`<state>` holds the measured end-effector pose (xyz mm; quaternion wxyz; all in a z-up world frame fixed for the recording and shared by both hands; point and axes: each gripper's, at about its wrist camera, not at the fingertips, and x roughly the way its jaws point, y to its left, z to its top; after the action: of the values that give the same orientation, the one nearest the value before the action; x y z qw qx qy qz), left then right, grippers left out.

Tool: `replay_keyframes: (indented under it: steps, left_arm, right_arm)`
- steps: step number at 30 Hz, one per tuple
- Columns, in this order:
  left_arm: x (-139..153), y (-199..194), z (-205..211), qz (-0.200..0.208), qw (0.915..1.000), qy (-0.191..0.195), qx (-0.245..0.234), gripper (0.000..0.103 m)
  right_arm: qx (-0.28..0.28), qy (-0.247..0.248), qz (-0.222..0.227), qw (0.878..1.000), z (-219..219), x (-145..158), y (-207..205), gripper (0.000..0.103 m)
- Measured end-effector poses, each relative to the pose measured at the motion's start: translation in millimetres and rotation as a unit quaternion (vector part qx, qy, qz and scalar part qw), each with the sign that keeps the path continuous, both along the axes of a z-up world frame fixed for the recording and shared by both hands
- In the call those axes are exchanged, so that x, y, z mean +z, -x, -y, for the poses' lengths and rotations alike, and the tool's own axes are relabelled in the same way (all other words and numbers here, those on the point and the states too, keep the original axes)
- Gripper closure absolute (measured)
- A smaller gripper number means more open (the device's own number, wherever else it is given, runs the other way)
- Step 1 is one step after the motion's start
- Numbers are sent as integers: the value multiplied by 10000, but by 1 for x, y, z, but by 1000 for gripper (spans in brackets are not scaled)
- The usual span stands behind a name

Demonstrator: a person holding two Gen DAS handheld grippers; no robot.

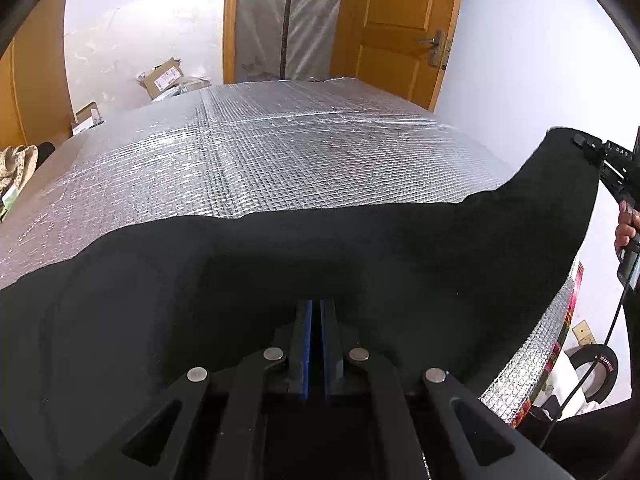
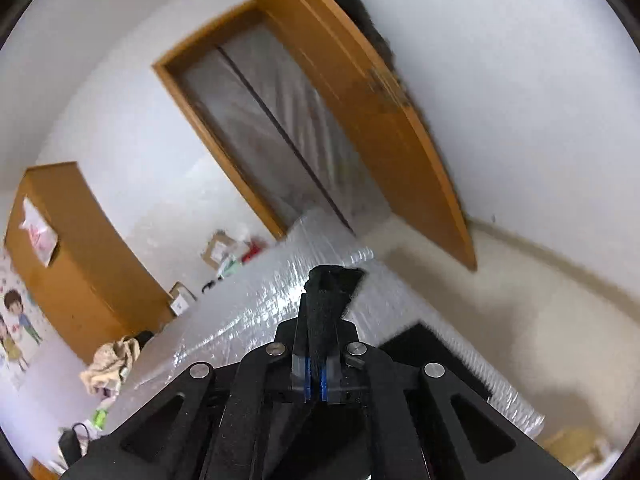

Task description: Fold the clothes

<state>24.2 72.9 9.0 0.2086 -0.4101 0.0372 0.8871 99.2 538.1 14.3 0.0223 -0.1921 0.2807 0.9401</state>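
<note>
A black garment point(image 1: 360, 248) lies across the near part of a table covered in silver quilted foil point(image 1: 280, 152). My left gripper point(image 1: 319, 305) is shut on its near edge, and the cloth hides the fingertips. At the far right the garment's corner is lifted off the table, pinched by my right gripper point(image 1: 588, 146). In the right wrist view the right gripper point(image 2: 320, 320) is shut on a strip of the black cloth point(image 2: 334, 282), which sticks out past the fingertips above the foil point(image 2: 248, 312).
A wooden door point(image 1: 400, 20) and a plastic-sheeted doorway stand behind the table. Cardboard boxes point(image 1: 162, 76) sit on the floor at the back left. A beige cloth pile point(image 2: 112, 360) lies by a wooden cabinet point(image 2: 80, 260). A person's hand point(image 1: 626, 228) holds the right gripper's handle.
</note>
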Motion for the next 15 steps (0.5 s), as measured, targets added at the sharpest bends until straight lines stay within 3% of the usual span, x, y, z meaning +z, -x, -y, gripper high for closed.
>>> replay_keyframes:
  steps: [1, 3, 5, 6, 12, 15]
  left_arm:
    - [0, 0, 0, -2, 10000, -1, 0, 100]
    - [-1, 0, 0, -7, 10000, -2, 1, 100]
    - [-1, 0, 0, -12, 10000, 11, -7, 100]
    - [0, -1, 0, -7, 10000, 17, -11, 100]
    - [0, 0, 0, -5, 10000, 34, 0, 100]
    - [0, 1, 0, -19, 10000, 16, 28, 100]
  right_arm:
    - [17, -43, -103, 9999, -1, 4, -2, 100]
    - [-283, 119, 668, 9973, -18, -28, 9, 100]
    - [-537, 546, 1480, 9860, -35, -70, 16, 100]
    - [-593, 687, 1659, 9820, -38, -87, 15, 100]
    - [-684, 262, 1667, 9833, -31, -82, 10, 98]
    - [-1102, -155, 1683, 9794, -35, -65, 2, 81]
